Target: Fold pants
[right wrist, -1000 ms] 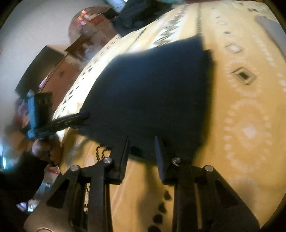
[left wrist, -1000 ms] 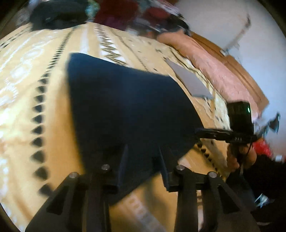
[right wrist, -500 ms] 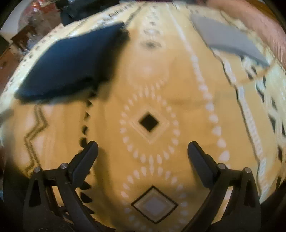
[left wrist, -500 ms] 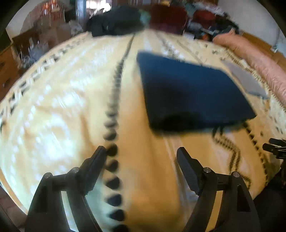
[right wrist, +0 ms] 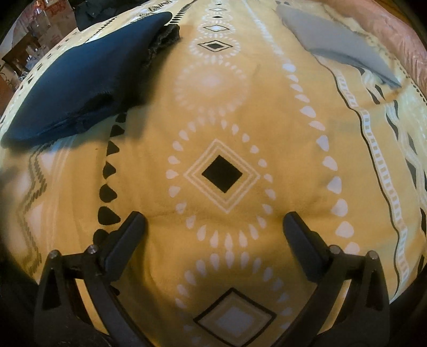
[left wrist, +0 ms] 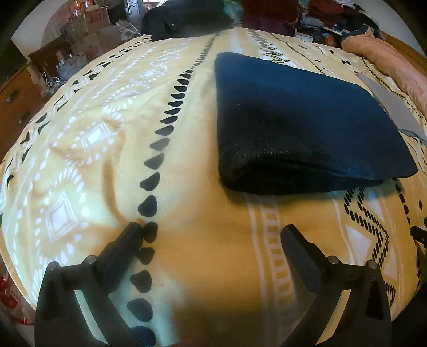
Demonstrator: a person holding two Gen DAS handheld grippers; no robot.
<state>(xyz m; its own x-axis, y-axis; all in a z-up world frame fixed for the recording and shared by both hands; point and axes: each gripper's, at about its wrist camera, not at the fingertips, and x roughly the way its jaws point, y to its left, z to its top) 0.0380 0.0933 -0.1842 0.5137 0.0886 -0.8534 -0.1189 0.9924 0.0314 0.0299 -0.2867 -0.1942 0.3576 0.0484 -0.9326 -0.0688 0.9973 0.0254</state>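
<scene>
The pants [left wrist: 299, 120] are navy blue, knit in texture, and folded into a compact, roughly rectangular stack of several layers. In the left wrist view the near edge is a rounded fold, dark and thick, casting a shadow on the blanket [left wrist: 200, 253] below it; the top surface is smooth with one shallow dip near the middle. In the right wrist view the pants [right wrist: 80, 77] sit at upper left, with layered edges visible along the near side and a darker ribbed band showing at the far corner.

The stack lies flat on the yellow blanket, which carries black teardrop rows, white dotted rings and diamond motifs. A grey folded cloth [right wrist: 339, 45] lies well apart from the pants, further right, beside a pink bolster [left wrist: 395, 66]. Dark clothing [left wrist: 184, 16] is heaped past the far edge of the bed.

No legible brand, label or writing is found on the pants or blanket; boxes in the far left background are too blurred to read.

The left gripper [left wrist: 212, 233] is spread wide, holding nothing, and sits near the pants' fold without touching it. The right gripper [right wrist: 213, 220] is likewise wide apart and empty, over a black diamond motif [right wrist: 221, 173], apart from the pants.
</scene>
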